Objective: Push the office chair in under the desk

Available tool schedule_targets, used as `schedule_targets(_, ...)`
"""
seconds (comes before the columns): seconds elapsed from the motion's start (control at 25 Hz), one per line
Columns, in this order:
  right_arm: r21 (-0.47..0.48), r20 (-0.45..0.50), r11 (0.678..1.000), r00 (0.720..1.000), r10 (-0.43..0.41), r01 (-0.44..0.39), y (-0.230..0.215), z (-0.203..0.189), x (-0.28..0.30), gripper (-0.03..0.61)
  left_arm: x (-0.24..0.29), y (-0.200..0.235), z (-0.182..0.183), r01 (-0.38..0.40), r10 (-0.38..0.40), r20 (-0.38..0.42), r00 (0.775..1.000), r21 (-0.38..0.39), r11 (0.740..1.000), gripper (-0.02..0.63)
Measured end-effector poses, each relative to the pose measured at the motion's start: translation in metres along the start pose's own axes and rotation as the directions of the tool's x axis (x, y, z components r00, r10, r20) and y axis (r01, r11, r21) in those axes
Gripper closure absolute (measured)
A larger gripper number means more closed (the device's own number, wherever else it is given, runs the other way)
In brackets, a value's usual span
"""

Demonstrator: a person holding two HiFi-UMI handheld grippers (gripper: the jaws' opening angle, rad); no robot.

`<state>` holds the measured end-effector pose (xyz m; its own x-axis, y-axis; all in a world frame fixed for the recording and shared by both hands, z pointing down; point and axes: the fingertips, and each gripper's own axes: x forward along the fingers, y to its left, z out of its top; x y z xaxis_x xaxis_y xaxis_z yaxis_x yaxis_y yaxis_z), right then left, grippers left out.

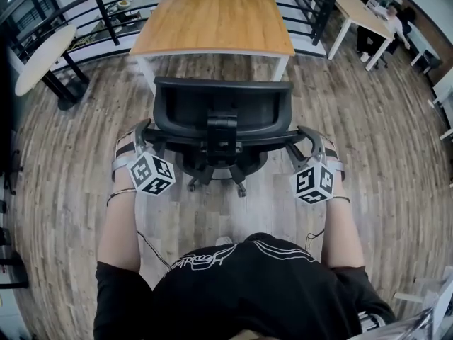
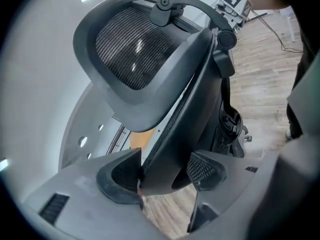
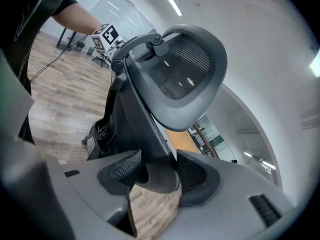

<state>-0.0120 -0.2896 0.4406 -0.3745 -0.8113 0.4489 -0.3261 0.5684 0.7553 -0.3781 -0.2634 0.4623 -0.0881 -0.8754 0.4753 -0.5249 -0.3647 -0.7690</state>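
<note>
Left fingers: my left gripper (image 2: pixel 165 175) is closed narrow on the left side edge of the office chair (image 1: pixel 221 112); the dark backrest frame fills the gap, with one ribbed pad (image 2: pixel 121 176) pressed against it and the other on its far face.
Right fingers: my right gripper (image 3: pixel 157 174) clamps the opposite side edge of the same backrest; both pads (image 3: pixel 121 171) bear on the grey frame, with none of it loose between them.
Headrest: the mesh headrest (image 2: pixel 132 49) curves above the jaws in both gripper views, carried on a grey arched bracket.
Marker cubes: one cube (image 1: pixel 151 173) rides on my left gripper and one (image 1: pixel 314 183) on my right; they sit level with each other, either side of the chair's back.
Chair: it stands upright on its wheeled base (image 1: pixel 212 177), back towards me and front towards the desk; the backrest stops short of the desk's near edge, so it is not pushed under.
Desk: the desk (image 1: pixel 212 20) has a wooden top and white legs; it is straight ahead, centred on the chair.
Floor: wood planks (image 1: pixel 71 154) run under everything.
Around: a dark railing (image 1: pixel 106 6) runs behind the desk; a pale round table (image 1: pixel 39 59) is off to the left; a white table (image 1: pixel 361 13) is at the upper right.
</note>
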Motion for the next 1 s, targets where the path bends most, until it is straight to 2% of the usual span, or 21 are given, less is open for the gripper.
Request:
schedule_targets(0.24, 0.001, 0.023, 1.0, 1.0, 0.006, -0.006, -0.009, 0.007, 0.026, 0.336, 0.028, 0.017, -0.003, -0.002, 0.002, -0.014, 1.0, 0.002, 1.0, 0.347)
schedule_targets(0.76, -0.026, 0.102, 0.999, 0.994, 0.03, -0.027, -0.067, 0.008, 0.103, 0.336, 0.102, 0.06, 0.017, -0.009, 0.008, -0.065, 0.998, -0.015, 1.0, 0.347)
schedule_targets(1.0, -0.042, 0.124, 0.999, 0.992, 0.008, -0.002, -0.069, 0.004, 0.122, 0.336, 0.116, 0.057, 0.014, -0.026, 0.025, -0.065, 0.998, -0.028, 0.999, 0.347)
